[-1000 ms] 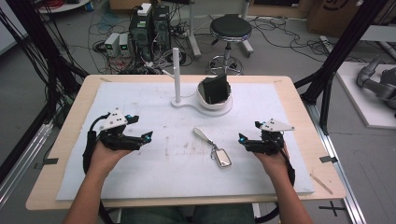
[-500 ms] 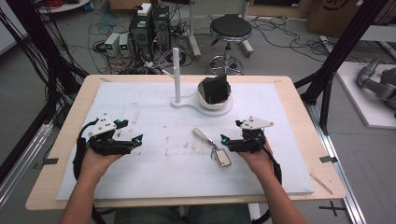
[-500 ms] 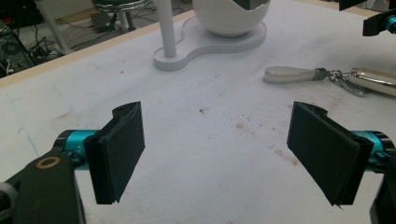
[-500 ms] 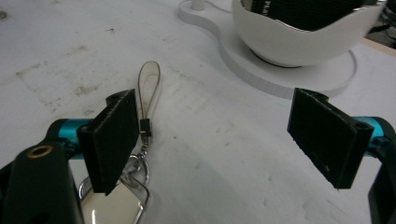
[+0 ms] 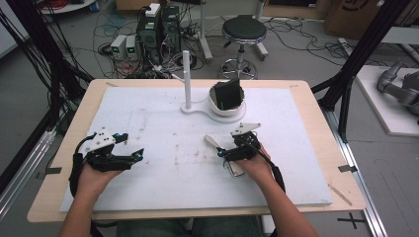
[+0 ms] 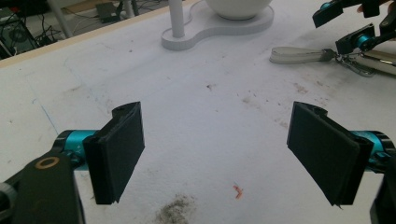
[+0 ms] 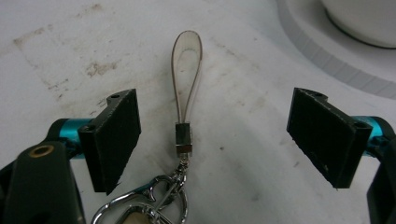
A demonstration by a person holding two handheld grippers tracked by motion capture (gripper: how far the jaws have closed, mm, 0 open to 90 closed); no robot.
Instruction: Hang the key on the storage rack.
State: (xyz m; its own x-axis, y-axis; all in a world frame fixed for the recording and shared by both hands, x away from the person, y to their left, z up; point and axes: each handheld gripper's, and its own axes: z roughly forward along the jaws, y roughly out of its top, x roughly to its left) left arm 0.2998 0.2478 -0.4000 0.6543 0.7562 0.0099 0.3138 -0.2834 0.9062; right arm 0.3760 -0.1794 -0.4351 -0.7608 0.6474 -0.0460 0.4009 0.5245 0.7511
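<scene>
Between the wide-open jaws of the right tongs (image 7: 212, 140), gripping nothing, lies the keychain strap (image 7: 187, 74), flat on the table (image 5: 163, 123) right of centre. The left tongs (image 6: 215, 154) stand equally open and empty, well apart at the near left. The white stand (image 5: 212, 106) sits beyond.

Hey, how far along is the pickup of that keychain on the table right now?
Early stage. Done: the right gripper is lined up, jaws open on either side of the keychain strap, which lies flat on the white mat. In hand: nothing gripped yet. The left gripper is open over bare mat. Left: closing on the strap and lifting.
</scene>
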